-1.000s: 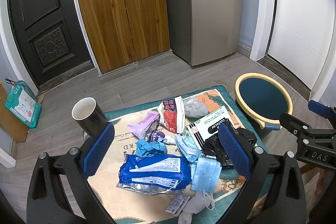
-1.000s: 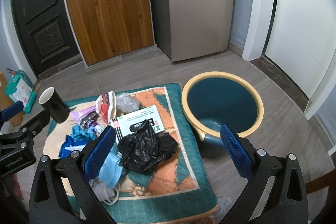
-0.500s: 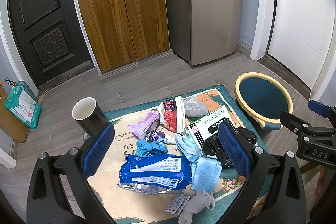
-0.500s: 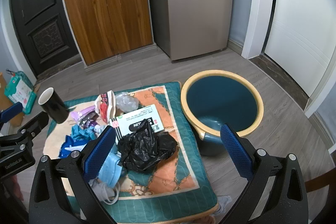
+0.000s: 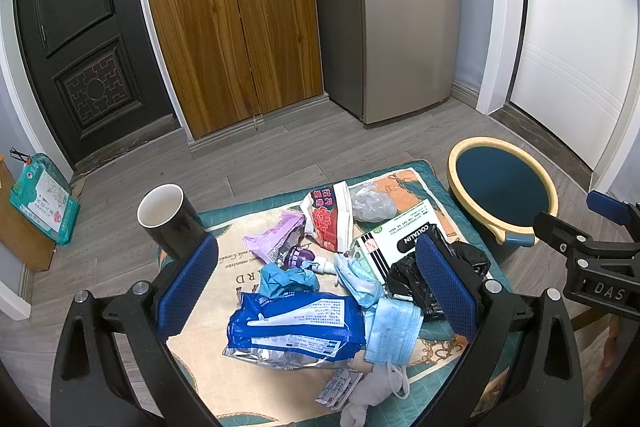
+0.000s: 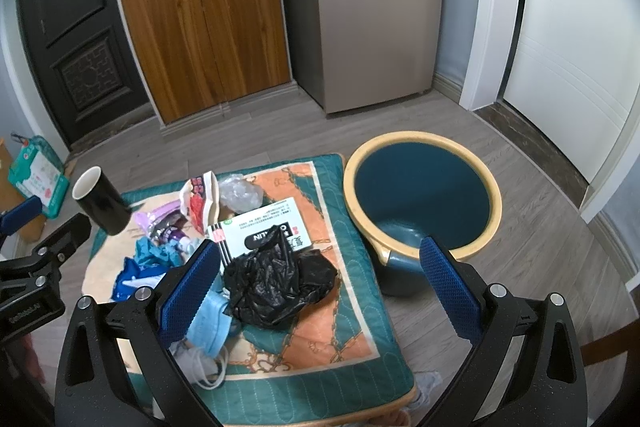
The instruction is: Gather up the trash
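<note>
Trash lies heaped on a teal and orange mat (image 5: pixel 404 177) (image 6: pixel 352 355): a blue wipes packet (image 5: pixel 296 323), blue face masks (image 5: pixel 390 329), a crumpled black bag (image 6: pixel 276 281) (image 5: pixel 460 259), a white box (image 6: pixel 266 227), a red and white wrapper (image 5: pixel 330 217) and a purple wrapper (image 5: pixel 274 235). A blue basin with a yellow rim (image 6: pixel 422 203) (image 5: pixel 502 187) stands on the floor right of the mat. My left gripper (image 5: pixel 316 291) hovers open above the packet. Over the mat's right side and the basin's near edge, my right gripper (image 6: pixel 318 287) hangs open and holds nothing.
A black mug (image 5: pixel 170 221) (image 6: pixel 100 201) stands at the mat's far left corner. Behind are a wooden cabinet (image 5: pixel 236 19), a fridge (image 5: pixel 400 11), a dark door (image 5: pixel 76 27) and a white door (image 5: pixel 568 35). A teal tissue pack (image 5: pixel 44 205) leans at the left wall.
Both grippers have drifted slightly; the right wrist view has shifted a little. Nothing has been picked up or moved on the mat.
</note>
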`<state>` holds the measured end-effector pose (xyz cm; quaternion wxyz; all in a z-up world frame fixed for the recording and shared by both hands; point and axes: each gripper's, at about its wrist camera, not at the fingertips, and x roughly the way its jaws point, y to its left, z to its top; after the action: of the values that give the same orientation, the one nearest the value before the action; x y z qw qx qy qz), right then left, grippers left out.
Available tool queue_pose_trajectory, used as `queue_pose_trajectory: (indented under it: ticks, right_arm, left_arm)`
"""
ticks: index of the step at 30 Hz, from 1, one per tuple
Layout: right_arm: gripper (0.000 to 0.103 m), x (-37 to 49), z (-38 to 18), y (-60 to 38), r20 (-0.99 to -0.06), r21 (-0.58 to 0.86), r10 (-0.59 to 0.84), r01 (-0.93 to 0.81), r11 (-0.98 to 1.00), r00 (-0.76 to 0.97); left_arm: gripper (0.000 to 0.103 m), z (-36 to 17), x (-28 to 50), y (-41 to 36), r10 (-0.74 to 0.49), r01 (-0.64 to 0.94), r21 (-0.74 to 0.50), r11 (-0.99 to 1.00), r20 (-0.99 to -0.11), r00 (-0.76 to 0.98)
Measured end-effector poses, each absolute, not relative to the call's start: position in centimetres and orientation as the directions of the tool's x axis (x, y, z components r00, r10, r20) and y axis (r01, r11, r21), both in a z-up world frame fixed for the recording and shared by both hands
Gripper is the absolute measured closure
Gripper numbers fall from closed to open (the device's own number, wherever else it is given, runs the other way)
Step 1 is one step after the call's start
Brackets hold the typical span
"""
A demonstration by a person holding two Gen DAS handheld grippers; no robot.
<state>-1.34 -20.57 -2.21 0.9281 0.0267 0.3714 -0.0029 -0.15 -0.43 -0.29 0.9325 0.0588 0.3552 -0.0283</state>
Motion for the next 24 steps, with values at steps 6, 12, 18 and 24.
queue_pose_trajectory:
  ticks: [6, 12, 18, 24]
  right_arm:
    - [0.004, -1.54, -2.29, -20.70, -0.692, 0.048, 0.008, 0.034, 0.998, 0.722]
    - [0.004, -1.24, -2.17, -20.88, -0.697, 0.060, 0.016, 0.035, 0.998, 0.717]
    - [0.004, -1.01, -2.16, -21.18, -0.707, 0.078, 0.026, 0.041, 0.996, 0.707]
    - [0.004, -0.78, -2.33, -21.48, -0.718, 0.093, 0.034, 0.048, 0.995, 0.696]
  left_arm:
    - [0.006, -0.47, -0.16, -0.40, -0.015, 0.099, 0.088, 0.991, -0.668, 0.744]
    - [0.006, -0.63, -0.10, -0.56, -0.008, 0.099, 0.097, 0.990, -0.674, 0.739]
    - [0.006, -0.98, 0.11, -0.67, -0.001, 0.097, 0.103, 0.990, -0.681, 0.732]
    - [0.006, -1.07, 0.26, -0.69, -0.001, 0.094, 0.099, 0.991, -0.686, 0.727]
